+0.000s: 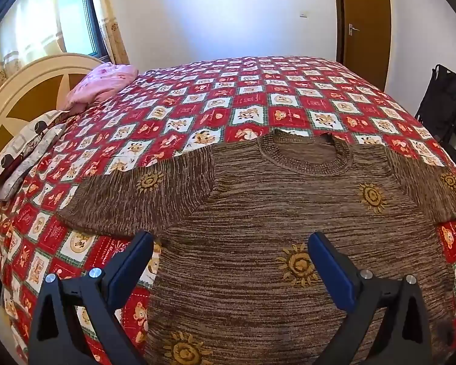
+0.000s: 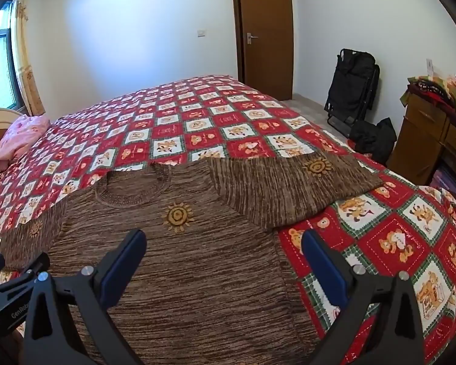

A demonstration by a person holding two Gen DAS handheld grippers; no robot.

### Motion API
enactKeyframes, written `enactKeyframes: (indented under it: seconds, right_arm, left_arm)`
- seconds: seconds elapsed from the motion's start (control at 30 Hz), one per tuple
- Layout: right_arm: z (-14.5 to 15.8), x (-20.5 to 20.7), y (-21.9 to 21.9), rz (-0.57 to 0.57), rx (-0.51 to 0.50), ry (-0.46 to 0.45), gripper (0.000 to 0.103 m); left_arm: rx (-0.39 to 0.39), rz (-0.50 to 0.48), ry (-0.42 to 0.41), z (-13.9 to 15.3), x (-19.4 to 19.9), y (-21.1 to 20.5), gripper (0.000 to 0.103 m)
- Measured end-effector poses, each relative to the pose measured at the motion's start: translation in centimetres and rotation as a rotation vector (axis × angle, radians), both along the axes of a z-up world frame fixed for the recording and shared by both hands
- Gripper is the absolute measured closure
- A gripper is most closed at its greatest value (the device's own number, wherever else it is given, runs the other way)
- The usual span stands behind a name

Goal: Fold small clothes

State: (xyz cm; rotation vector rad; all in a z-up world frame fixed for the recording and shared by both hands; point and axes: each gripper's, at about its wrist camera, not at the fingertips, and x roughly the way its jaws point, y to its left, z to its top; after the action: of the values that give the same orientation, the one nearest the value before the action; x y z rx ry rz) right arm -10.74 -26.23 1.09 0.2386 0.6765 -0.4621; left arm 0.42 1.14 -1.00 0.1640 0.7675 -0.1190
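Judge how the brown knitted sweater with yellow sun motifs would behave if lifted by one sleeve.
The brown knitted sweater lies limp and flat, so it would probably droop and trail. Its thick, coarse knit suggests some weight and good grip on the red-and-white checked bedspread.

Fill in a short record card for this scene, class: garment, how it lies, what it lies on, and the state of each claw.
garment: brown knit sweater with sun motifs
lie: spread flat, sleeves out to both sides, collar on the far side
surface: red checked bedspread
left claw: open, above the sweater's left edge, holding nothing
right claw: open, above the sweater's right edge, holding nothing
folding: not yet begun
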Motion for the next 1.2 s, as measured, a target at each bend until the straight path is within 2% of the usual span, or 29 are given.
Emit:
enactKeyframes:
  seconds: [1.2]
  right_arm:
    - [-0.3, 0.2, 0.3, 0.013, -0.014, 0.021, 0.0]
  left_arm:
    - [0.007, -0.015, 0.01, -0.2, -0.5, -0.7, 0.001]
